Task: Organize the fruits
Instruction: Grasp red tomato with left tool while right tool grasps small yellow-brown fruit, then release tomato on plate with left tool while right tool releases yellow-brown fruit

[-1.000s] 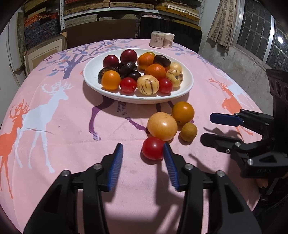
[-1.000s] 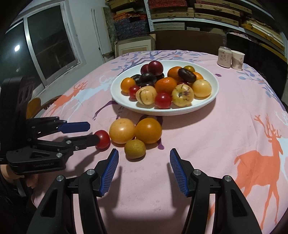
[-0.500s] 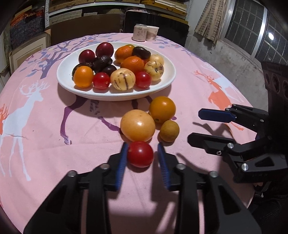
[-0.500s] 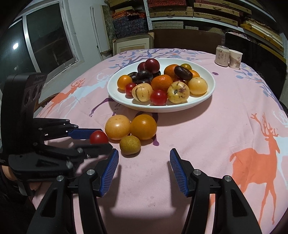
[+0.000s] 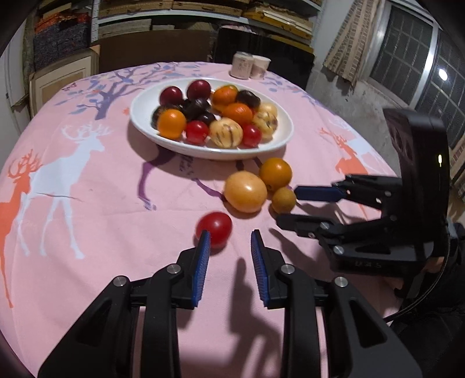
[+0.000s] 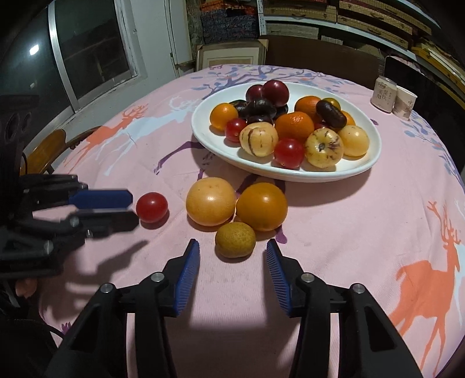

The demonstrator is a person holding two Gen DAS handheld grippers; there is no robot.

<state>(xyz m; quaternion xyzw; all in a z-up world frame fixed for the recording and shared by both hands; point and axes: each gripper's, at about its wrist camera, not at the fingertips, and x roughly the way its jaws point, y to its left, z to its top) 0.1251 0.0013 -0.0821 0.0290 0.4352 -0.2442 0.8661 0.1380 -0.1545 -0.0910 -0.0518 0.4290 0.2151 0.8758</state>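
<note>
Pink deer-print worktop carries a plate of fruit. Left gripper: jaws closed down, empty; tomato loose beyond the tips. Right gripper: jaws closing around brown fruit, untouched. Centre the fruit before squeezing.

A lived-in home, part dining corner, part storeroom. A round tabletop under a pink cotton cloth printed with deer and trees carries a white oval ceramic dish of mixed fruit. Behind it, metal shelves are stacked with flat boxes and folded fabric. A metal-framed grilled window sits in a bare wall, and a wooden chair stands alongside.
</note>
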